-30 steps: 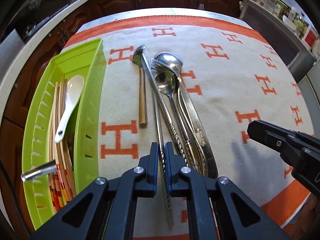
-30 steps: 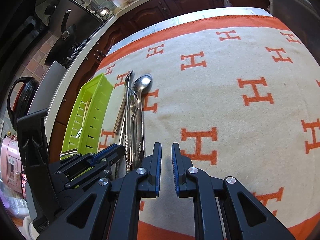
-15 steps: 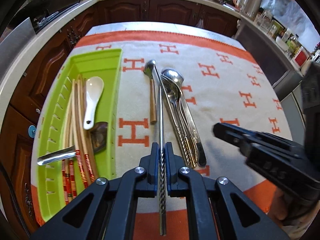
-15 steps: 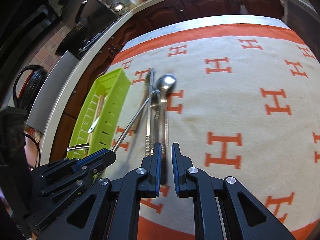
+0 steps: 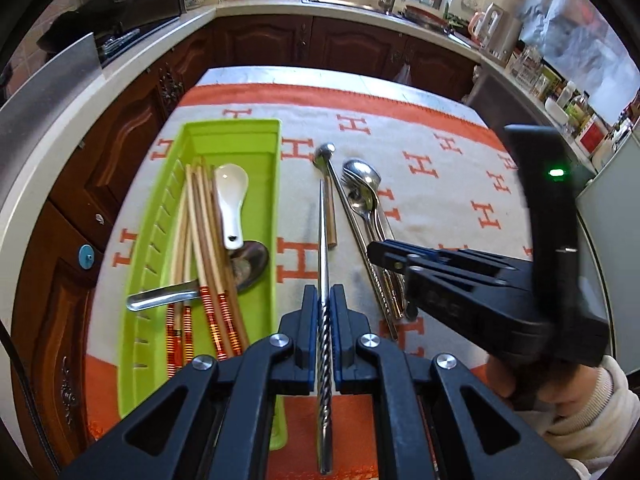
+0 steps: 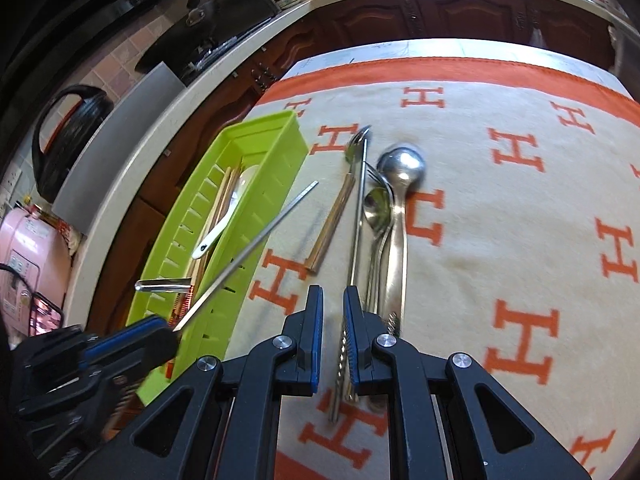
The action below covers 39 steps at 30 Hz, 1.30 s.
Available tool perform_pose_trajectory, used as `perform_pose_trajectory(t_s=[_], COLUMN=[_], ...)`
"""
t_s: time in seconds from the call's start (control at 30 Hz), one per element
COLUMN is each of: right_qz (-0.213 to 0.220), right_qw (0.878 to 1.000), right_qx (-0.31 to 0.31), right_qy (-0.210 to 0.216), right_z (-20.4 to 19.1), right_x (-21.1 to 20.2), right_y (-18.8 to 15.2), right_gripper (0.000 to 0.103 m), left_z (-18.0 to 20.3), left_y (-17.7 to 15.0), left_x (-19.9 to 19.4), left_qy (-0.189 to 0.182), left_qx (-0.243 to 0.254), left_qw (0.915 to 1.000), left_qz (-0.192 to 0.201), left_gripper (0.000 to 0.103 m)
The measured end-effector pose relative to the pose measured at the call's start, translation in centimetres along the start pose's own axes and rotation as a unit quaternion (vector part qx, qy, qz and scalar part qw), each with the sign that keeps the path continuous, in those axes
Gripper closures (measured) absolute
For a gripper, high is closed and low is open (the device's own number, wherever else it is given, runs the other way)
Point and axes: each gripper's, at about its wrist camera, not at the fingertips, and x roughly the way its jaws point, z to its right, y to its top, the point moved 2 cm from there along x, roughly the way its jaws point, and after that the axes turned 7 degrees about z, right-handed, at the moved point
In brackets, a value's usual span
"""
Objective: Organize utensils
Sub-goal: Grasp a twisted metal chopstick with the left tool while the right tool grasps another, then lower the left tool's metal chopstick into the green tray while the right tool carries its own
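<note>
My left gripper [image 5: 323, 300] is shut on a metal chopstick [image 5: 322, 240] with a twisted handle and holds it in the air, just right of the green tray [image 5: 224, 132]; it also shows in the right wrist view [image 6: 256, 242]. The tray holds wooden chopsticks [image 5: 200, 232], a white ceramic spoon [image 5: 230, 192] and a metal spoon [image 5: 248, 260]. My right gripper [image 6: 332, 312] is slightly open and empty, above the handles of the metal spoons [image 6: 394, 208] and the second twisted chopstick [image 6: 358, 216] lying on the cloth. A wooden-handled utensil [image 6: 332, 224] lies beside them.
The cream and orange cloth [image 6: 520, 200] covers the table. Dark wooden cabinets and a counter [image 5: 340, 40] stand behind it. A pink appliance [image 6: 24, 248] and a black kettle [image 6: 64, 132] are off the left edge.
My left gripper has lifted the metal chopstick off the pile and drawn back and up, toward the tray side. My right gripper has moved left over the utensil handles.
</note>
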Motion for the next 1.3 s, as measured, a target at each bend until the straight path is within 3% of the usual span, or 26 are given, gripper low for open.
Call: perform_pose_trajectory(t_s=[0.27,0.67,0.97,1.17,1.3], right_qz=[-0.034,-0.015,-0.003,0.015,0.034], right_qw=[0.998,0.983,0.997,0.999,0.999], right_qx=[-0.032,-0.099,0.006,0.025,0.027], right_qy=[-0.048,-0.153,-0.077,-0.045,-0.018], right_z=[-1.1,-3.8,-2.1,-2.8,-4.2], right_x=[3.4,4.9,1.3,-1.5,-3.5], right_y=[0.3,0.3,0.6,1.0,1.7], right_gripper=[0.092,0.097,0.098,0.098,0.098], left_z=[-1.8,-6.5,-9.2,-10.3,-11.3], left_y=[0.4,1.8,2.2,2.0,1.0], left_x=[-2.6,-4.9,-3.9,-1.4,0.7], left_qy=[0.003,0.04,0.05,0.06,0.06], left_qx=[-0.016,-0.041,-0.029,-0.008,-0.02], left_qw=[0.9993,0.9951,0.9944,0.9963,0.9979], left_qz=[0.032,0.08,0.088,0.06,0.015], left_gripper=[0.1,0.1,0.1,0.1,0.099])
